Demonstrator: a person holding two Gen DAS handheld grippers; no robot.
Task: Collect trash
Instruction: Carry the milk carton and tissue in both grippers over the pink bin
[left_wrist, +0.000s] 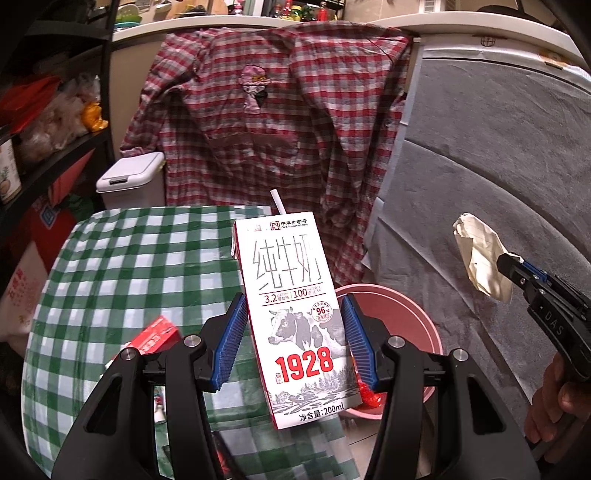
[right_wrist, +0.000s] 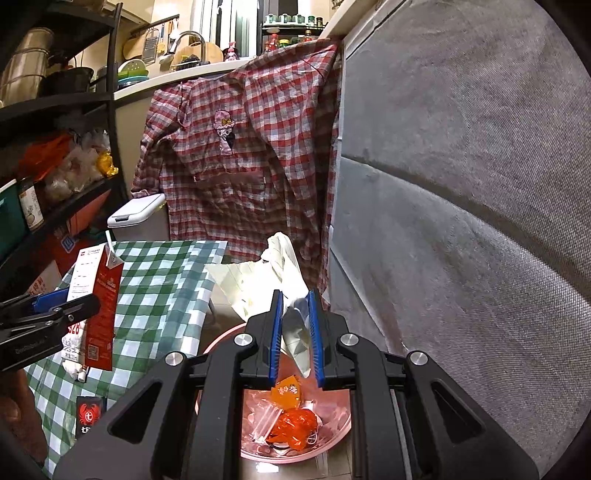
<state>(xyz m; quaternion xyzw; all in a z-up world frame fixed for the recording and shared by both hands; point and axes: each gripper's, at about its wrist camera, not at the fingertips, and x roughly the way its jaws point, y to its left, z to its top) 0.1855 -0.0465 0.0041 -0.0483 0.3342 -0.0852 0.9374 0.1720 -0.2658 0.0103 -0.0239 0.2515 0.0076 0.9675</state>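
My left gripper (left_wrist: 295, 339) is shut on a white milk carton (left_wrist: 295, 295) with a straw, which stands upright between the blue pads, over the edge of the green checked table (left_wrist: 129, 266). Behind and below the carton lies a pink basin (left_wrist: 406, 321). My right gripper (right_wrist: 295, 332) is shut on a crumpled sheet of white paper (right_wrist: 280, 273) above the pink basin (right_wrist: 218, 339), which holds orange wrappers (right_wrist: 295, 421) and clear plastic. The right wrist view shows the left gripper (right_wrist: 62, 306) and the carton (right_wrist: 99, 295) at the left.
A red box (left_wrist: 155, 336) and a black packet with a red crab (right_wrist: 88, 413) lie on the checked cloth. A white lidded bin (left_wrist: 129, 177) stands behind the table. A plaid shirt (left_wrist: 277, 129) hangs at the back, grey fabric (right_wrist: 461, 221) fills the right, and shelves (right_wrist: 55, 147) the left.
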